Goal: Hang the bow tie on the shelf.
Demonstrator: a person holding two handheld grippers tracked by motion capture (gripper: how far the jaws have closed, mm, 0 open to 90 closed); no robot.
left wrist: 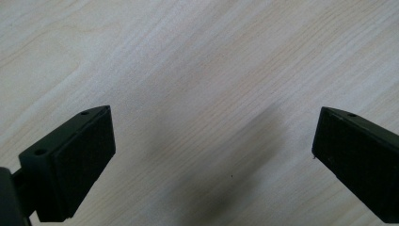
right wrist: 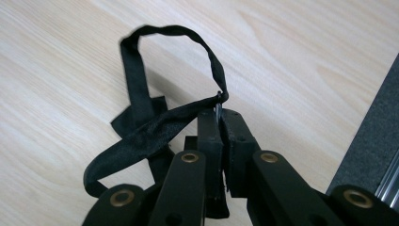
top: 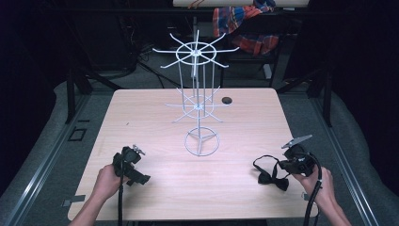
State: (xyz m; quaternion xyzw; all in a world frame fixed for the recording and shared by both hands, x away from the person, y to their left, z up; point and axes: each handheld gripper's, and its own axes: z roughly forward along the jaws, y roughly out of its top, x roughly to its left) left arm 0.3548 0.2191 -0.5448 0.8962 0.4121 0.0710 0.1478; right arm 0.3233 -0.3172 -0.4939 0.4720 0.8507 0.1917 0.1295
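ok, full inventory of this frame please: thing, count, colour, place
table: 1, light wood, centre.
wire display rack: 1, white, two tiers of hooks on a ring base, standing mid-table.
bow tie: 1, black, strap looped, near right corner, strap pinched in right tongs.
round spot: 1, dark, far table edge.
plaid cloth: 1, red, blue and orange, behind the table.
left tongs: black, jaws wide apart over bare wood.
right tongs: black, jaws closed on the strap.
hands: 2, left, right, near edge.
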